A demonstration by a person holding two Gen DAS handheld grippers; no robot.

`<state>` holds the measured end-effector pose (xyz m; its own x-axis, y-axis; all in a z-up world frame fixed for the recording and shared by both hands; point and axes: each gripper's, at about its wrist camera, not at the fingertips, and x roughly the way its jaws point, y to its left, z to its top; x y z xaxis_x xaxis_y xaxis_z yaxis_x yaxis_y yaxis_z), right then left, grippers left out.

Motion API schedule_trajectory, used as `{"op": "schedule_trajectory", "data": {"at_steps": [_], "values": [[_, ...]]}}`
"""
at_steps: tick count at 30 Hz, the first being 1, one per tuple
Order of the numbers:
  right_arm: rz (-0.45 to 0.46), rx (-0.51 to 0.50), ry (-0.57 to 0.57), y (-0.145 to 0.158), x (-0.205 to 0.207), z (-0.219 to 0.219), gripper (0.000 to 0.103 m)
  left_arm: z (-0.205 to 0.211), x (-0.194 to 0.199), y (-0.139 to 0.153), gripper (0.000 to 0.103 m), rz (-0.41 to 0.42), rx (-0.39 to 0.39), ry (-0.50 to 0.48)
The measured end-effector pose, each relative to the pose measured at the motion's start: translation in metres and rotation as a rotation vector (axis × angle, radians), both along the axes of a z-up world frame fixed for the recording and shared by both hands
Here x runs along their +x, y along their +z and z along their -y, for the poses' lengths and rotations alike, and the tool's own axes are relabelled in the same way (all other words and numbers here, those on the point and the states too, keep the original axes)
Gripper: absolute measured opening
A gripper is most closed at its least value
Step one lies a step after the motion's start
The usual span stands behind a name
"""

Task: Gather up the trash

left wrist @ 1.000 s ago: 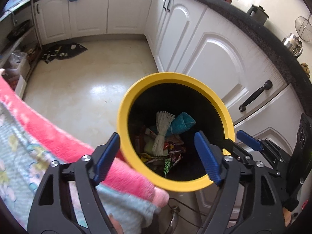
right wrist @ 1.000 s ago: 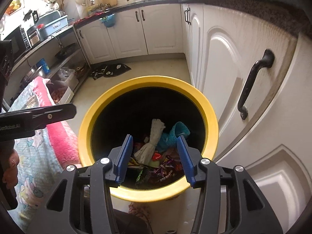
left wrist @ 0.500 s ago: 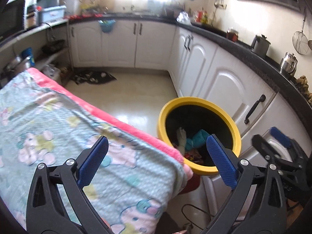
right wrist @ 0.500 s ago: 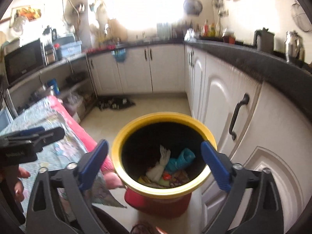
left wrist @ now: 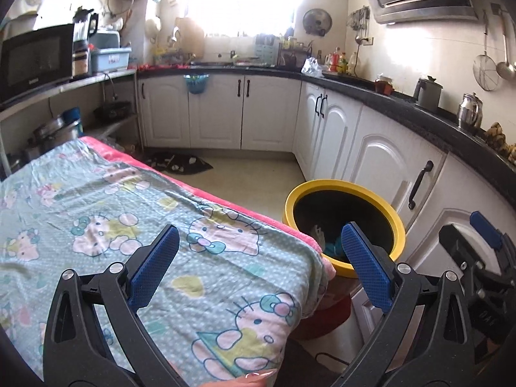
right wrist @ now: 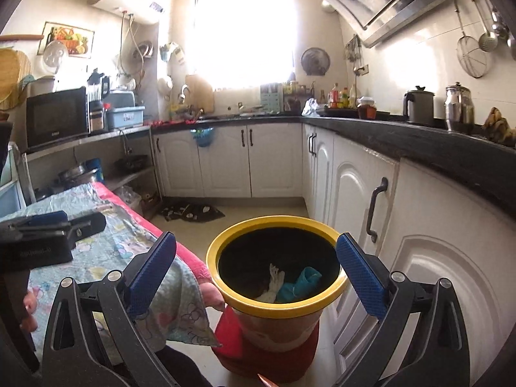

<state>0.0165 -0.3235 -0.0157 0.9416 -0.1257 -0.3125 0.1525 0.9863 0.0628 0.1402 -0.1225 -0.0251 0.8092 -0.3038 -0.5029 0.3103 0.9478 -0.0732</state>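
Both the left gripper [left wrist: 258, 267] and right gripper [right wrist: 256, 274] stand wide and empty; only the right view shows the trash [right wrist: 290, 283] in the bin [right wrist: 277, 303] clearly.

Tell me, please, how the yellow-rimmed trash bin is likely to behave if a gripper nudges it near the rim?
The trash bin would probably tip rather than slide: it stands tall on a red base. It is likely light, since only a white rag and teal cloth show at the bottom.

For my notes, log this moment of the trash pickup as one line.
left gripper: open, empty | right gripper: open, empty | yellow-rimmed round bin: holds white and teal items | patterned cloth-covered table: no trash visible
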Motion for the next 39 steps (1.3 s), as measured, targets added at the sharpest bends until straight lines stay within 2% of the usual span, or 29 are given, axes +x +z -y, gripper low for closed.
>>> {"op": "schedule_trajectory", "data": {"at_steps": [10, 18, 39], "values": [[0.050, 0.004, -0.029, 0.005, -0.026, -0.004, 0.097, -0.003, -0.023, -0.002, 0.093, 0.032, -0.006, 0.031], [0.077, -0.044, -0.031, 0.006, -0.035, -0.013, 0.097, -0.003, -0.036, 0.006, 0.093, 0.098, -0.016, 0.025], [0.082, -0.050, -0.034, 0.005, -0.037, -0.016, 0.097, -0.005, -0.038, 0.008, 0.093, 0.095, -0.023, 0.029]]}}
